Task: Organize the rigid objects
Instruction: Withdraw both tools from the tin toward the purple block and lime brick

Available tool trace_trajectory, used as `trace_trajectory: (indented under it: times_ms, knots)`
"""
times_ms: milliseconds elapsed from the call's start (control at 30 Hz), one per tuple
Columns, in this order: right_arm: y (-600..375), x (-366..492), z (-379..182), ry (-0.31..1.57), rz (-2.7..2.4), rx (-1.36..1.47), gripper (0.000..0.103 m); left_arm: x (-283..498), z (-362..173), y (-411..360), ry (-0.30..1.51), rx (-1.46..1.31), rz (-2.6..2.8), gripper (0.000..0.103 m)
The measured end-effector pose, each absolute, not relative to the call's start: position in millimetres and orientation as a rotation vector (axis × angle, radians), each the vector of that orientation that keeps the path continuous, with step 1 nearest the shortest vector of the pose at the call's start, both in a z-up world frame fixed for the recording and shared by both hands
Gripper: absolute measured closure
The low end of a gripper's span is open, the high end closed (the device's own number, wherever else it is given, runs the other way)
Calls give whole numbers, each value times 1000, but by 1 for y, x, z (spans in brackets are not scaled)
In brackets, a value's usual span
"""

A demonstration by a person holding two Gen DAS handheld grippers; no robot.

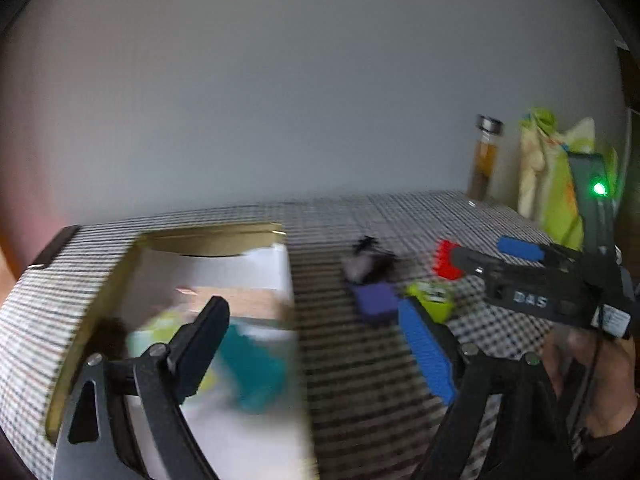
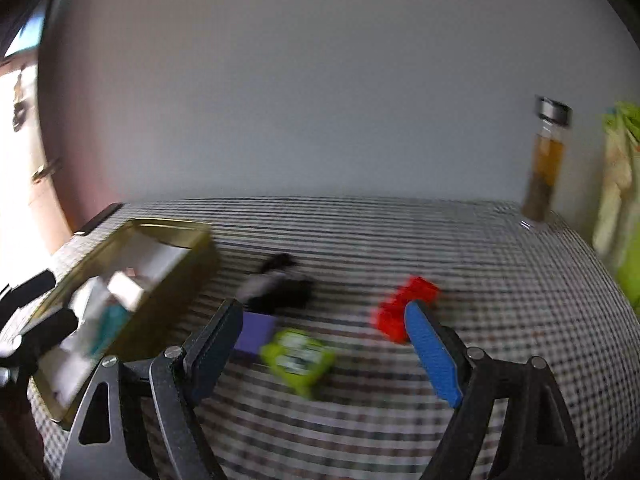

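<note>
In the left wrist view my left gripper (image 1: 312,312) stands open and empty over the right side of a gold tin box (image 1: 216,236) that holds a teal piece (image 1: 256,372) and other blurred items. On the checked cloth to its right lie a black and grey object (image 1: 368,264), a purple block (image 1: 376,300), a lime green item (image 1: 430,300) and a red brick (image 1: 446,260). My right gripper (image 1: 476,251) hovers open by the red brick. In the right wrist view my right gripper (image 2: 323,312) is open above the green item (image 2: 298,354), with the red brick (image 2: 404,308) at its right finger and the purple block (image 2: 256,332) at its left.
A tall bottle of amber liquid (image 2: 546,164) and a pale green bag (image 2: 620,184) stand at the table's back right against the wall. The tin box (image 2: 172,226) takes up the left end of the table (image 2: 480,280). A hand (image 1: 592,380) holds the right gripper.
</note>
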State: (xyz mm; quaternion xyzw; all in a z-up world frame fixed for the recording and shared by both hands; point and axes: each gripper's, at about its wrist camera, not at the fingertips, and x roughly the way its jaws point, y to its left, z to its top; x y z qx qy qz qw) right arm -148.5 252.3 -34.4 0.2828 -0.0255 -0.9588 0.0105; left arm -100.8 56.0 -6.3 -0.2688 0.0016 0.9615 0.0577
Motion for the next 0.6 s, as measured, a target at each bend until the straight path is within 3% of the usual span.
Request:
trace_trajectory:
  times_ms: [200, 600]
  knots:
    - [278, -151, -45, -195, -2971, 912, 18, -134, -21, 103, 111, -915, 2864, 18]
    - [258, -158, -54, -101, -2886, 947, 18, -146, -32, 87, 237, -925, 2970, 13]
